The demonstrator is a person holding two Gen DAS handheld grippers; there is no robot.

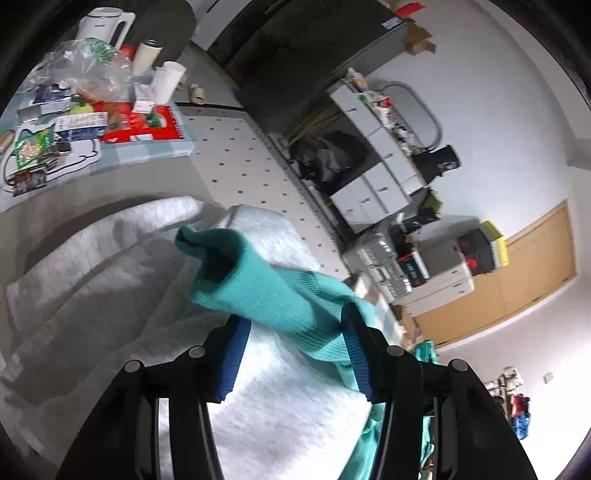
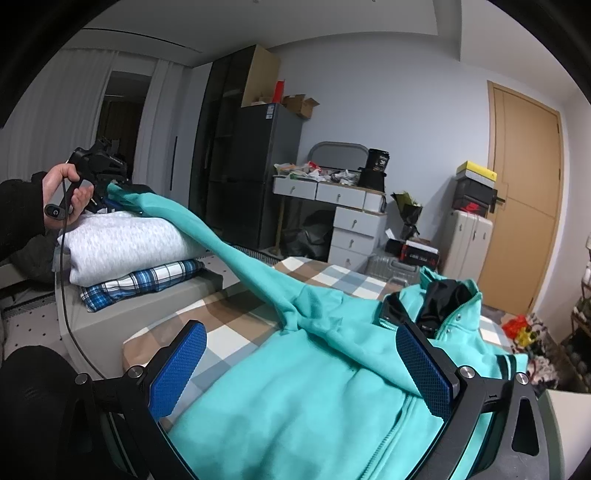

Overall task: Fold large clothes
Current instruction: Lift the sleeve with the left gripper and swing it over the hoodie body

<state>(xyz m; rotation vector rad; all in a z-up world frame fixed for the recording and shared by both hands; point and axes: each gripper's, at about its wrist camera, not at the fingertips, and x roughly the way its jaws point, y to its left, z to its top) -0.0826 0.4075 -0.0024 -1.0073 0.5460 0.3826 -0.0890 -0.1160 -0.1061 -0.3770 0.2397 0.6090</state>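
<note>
Teal zip jacket (image 2: 295,402) lies spread on a checked cloth surface (image 2: 236,314), near and centre in the right wrist view, collar (image 2: 454,306) at the far right with black lining showing

- One sleeve (image 2: 221,240) is stretched taut from the jacket's shoulder up and to the far left, over a folded stack
- Stack: pale grey folded garment (image 2: 125,240) on top of a blue plaid folded garment (image 2: 147,280), both on a grey ledge at left
- Left gripper (image 1: 291,354): jaws partly apart, with the ribbed cuff end of the sleeve (image 1: 255,284) between the blue pads (image 1: 232,362); the cloth lies against the right-hand pad, and a gap shows beside the left-hand pad, so no pinch can be read. From the right wrist view a hand (image 2: 64,192) in a dark sleeve holds this gripper at far left, above the grey garment
- Right gripper (image 2: 301,369): jaws wide apart, hovering over the jacket body, nothing between the pads; zip line (image 2: 391,439) runs under the right-hand finger
- Left wrist view: the sleeve end hangs over the pale grey garment (image 1: 110,266); beyond it a white dotted surface (image 1: 243,158) and a cluttered table (image 1: 85,110) with packets, cups and a white kettle (image 1: 103,24)
- Far side of room: dark fridge (image 2: 255,173), grey drawer unit (image 2: 351,221), wooden door (image 2: 524,206), pale suitcase (image 2: 469,240) with boxes stacked on it
</note>
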